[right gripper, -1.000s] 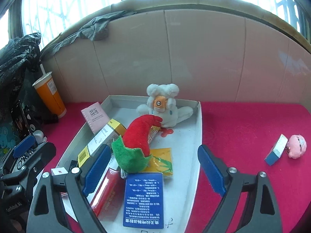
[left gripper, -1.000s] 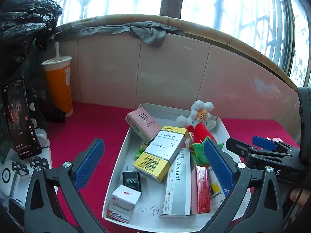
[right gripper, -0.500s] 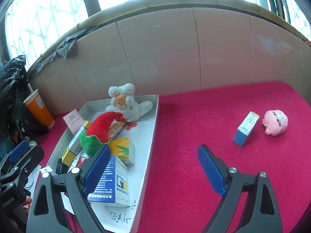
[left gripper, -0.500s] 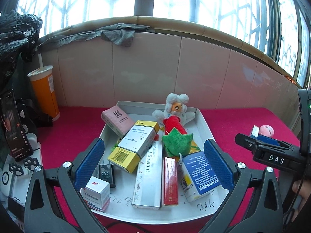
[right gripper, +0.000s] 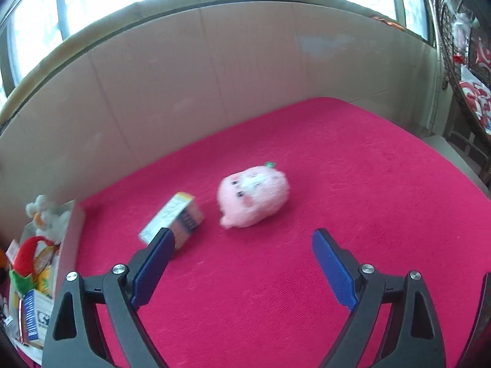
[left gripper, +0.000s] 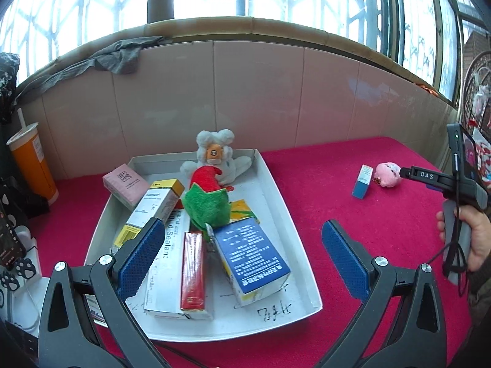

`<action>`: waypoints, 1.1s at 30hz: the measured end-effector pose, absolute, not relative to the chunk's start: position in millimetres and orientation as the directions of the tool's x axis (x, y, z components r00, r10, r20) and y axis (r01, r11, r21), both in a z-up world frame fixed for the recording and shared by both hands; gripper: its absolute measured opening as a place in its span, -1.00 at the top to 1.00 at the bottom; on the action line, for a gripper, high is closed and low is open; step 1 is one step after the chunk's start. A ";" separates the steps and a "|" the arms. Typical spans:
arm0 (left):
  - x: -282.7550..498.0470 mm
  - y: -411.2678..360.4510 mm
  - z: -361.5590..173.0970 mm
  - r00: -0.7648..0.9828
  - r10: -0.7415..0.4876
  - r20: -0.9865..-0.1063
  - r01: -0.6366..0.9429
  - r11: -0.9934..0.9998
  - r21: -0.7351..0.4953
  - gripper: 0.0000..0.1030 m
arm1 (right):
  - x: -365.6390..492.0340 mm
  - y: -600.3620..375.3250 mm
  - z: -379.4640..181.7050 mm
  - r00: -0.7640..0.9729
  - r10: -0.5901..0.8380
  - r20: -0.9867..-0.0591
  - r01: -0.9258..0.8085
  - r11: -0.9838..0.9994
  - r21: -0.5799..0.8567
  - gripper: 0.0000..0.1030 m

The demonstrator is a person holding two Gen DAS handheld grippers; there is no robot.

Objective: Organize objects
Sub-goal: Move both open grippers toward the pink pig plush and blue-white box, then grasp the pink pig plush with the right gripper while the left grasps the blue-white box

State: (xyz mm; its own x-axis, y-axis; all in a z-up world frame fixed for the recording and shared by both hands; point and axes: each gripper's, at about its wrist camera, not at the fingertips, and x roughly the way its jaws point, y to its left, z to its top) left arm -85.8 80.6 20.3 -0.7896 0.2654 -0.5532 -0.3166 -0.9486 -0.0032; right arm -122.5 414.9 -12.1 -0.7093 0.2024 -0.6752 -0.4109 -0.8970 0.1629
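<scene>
A white tray (left gripper: 294, 233) on the red cloth holds several boxes, a red and green plush (left gripper: 207, 197) and a white plush (left gripper: 214, 156). My left gripper (left gripper: 242, 251) hangs open above the tray's near right part, nothing between its fingers. Right of the tray lie a small blue and white box (left gripper: 362, 181) and a pink plush (left gripper: 387, 174). In the right wrist view my right gripper (right gripper: 242, 263) stands open just short of the pink plush (right gripper: 253, 196), with the small box (right gripper: 173, 220) by its left finger. A hand (left gripper: 472, 236) holds that gripper's handle.
An orange cup with a straw (left gripper: 29, 165) and a phone (left gripper: 9, 239) stand at the left. A tiled wall (left gripper: 245, 98) closes the back, with a grey cloth (left gripper: 119, 56) on the sill. The red cloth's right edge (right gripper: 454, 159) drops toward a chair.
Both views swung to the right. My right gripper left the tray and came up to the pink plush and small box. My left gripper drifted right over the tray. Both stayed open.
</scene>
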 end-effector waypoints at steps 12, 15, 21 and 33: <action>-101.8 163.9 36.5 -0.744 0.332 -0.579 -0.459 -0.885 0.083 -0.99 | -195.8 448.1 -40.5 -0.698 0.154 -0.700 -0.348 -0.926 0.144 -0.78; -116.6 190.6 37.9 -0.731 0.344 -0.590 -0.484 -0.870 0.093 -0.99 | -211.5 445.5 -57.7 -0.627 0.148 -0.764 -0.349 -0.931 0.106 -0.72; -155.9 257.1 21.8 -0.661 0.376 -0.650 -0.562 -0.822 0.096 -0.99 | -167.3 451.1 -50.7 -0.646 0.074 -0.760 -0.363 -0.905 0.221 -0.13; -224.4 327.7 -38.0 -0.589 0.307 -0.747 -0.540 -0.838 0.081 -0.99 | -125.0 471.3 -56.1 -0.756 -0.023 -0.654 -0.347 -0.833 0.430 -0.14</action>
State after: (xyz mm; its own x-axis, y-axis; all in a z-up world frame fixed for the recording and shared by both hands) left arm -224.4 327.7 -38.0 -0.5889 0.3075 -0.7475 -0.5402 -0.8376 0.0810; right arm -125.0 471.3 -56.1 -0.7559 -0.0231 -0.6543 -0.3469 -0.8334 0.4302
